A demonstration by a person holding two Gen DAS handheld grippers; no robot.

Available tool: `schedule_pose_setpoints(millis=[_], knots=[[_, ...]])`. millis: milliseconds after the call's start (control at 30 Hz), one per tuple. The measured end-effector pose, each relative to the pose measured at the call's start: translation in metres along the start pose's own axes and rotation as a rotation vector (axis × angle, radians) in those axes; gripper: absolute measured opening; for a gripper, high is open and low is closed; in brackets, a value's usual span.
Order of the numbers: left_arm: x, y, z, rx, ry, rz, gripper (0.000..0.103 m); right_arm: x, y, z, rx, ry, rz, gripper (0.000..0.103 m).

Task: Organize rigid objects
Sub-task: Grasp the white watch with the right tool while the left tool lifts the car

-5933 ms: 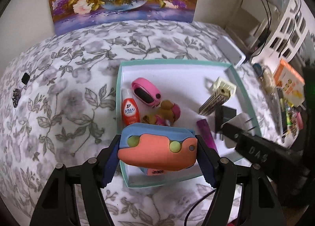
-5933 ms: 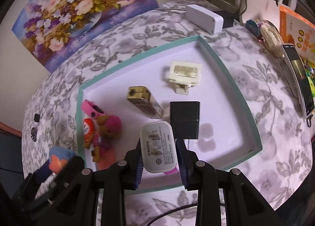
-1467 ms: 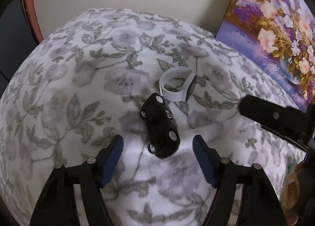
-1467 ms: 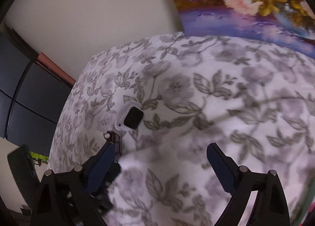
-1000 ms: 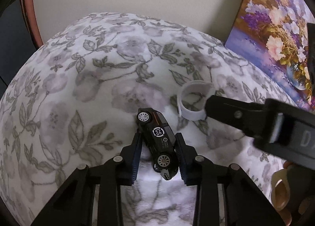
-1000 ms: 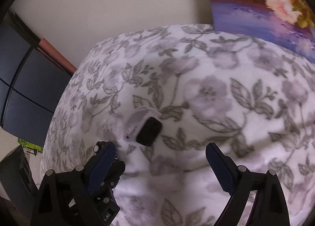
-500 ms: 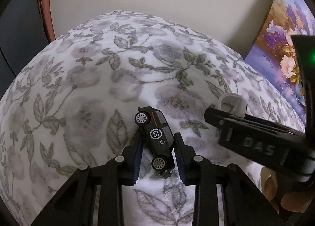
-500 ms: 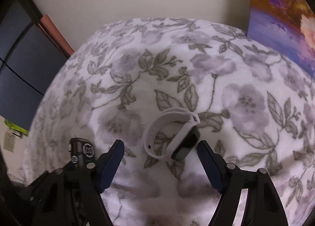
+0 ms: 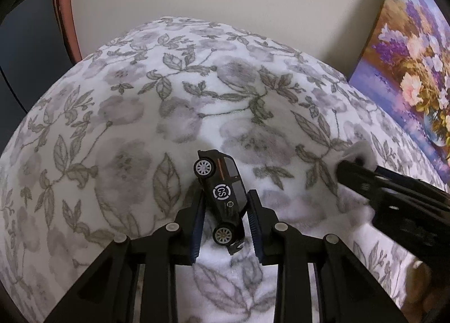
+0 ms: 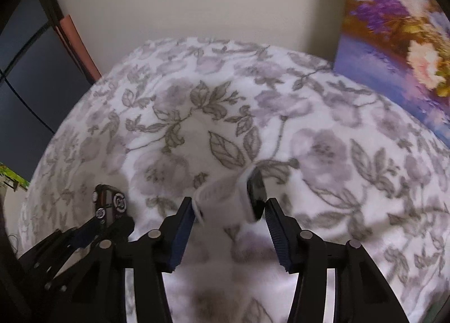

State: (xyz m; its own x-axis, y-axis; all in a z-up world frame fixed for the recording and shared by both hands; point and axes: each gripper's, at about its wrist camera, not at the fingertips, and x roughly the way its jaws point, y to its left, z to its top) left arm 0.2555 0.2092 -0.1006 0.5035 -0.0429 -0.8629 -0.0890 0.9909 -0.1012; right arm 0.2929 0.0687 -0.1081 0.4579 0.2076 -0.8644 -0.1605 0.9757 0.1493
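Note:
A small black toy car (image 9: 222,199) with a white "CS" roundel sits tilted between the pads of my left gripper (image 9: 225,210), which is shut on it just above the flowered cloth (image 9: 126,131). The car also shows at the left of the right wrist view (image 10: 111,203). A white smartwatch (image 10: 233,196) with a black face lies curled on the cloth between the pads of my right gripper (image 10: 229,210), which has closed in on the band. In the left wrist view the watch (image 9: 357,154) peeks out behind the right gripper's finger.
A flower painting (image 9: 413,69) leans against the beige wall at the right. A dark panel with a reddish edge (image 9: 64,16) stands at the left, beyond the cloth's rounded far edge.
My right gripper has moved onto the smartwatch and closed from wide open to touching the band. My left gripper keeps hold of the toy car and has risen slightly.

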Motion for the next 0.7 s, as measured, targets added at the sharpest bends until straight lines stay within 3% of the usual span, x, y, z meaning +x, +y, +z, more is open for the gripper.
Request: schedule_pose_setpoints(millis=[67,133,467,700], knots=[[-0.007,-0.003,-0.005,-0.005,0.012,-0.005,0.030,-0.014,-0.004,-0.006,0.008,-0.006,0.004,0.050],[-0.015,-0.006,-0.010,-0.010,0.020,-0.012,0.030,-0.034,-0.009,-0.014,0.006,-0.018,0.000,0.031],[-0.056,-0.019,-0.046,-0.043,0.055,-0.037,0.030,-0.090,-0.038,-0.054,0.044,-0.001,-0.008,0.023],[-0.060,-0.015,-0.047,-0.033,0.027,-0.020,0.030,-0.085,-0.053,-0.045,0.108,0.002,0.048,0.024]])
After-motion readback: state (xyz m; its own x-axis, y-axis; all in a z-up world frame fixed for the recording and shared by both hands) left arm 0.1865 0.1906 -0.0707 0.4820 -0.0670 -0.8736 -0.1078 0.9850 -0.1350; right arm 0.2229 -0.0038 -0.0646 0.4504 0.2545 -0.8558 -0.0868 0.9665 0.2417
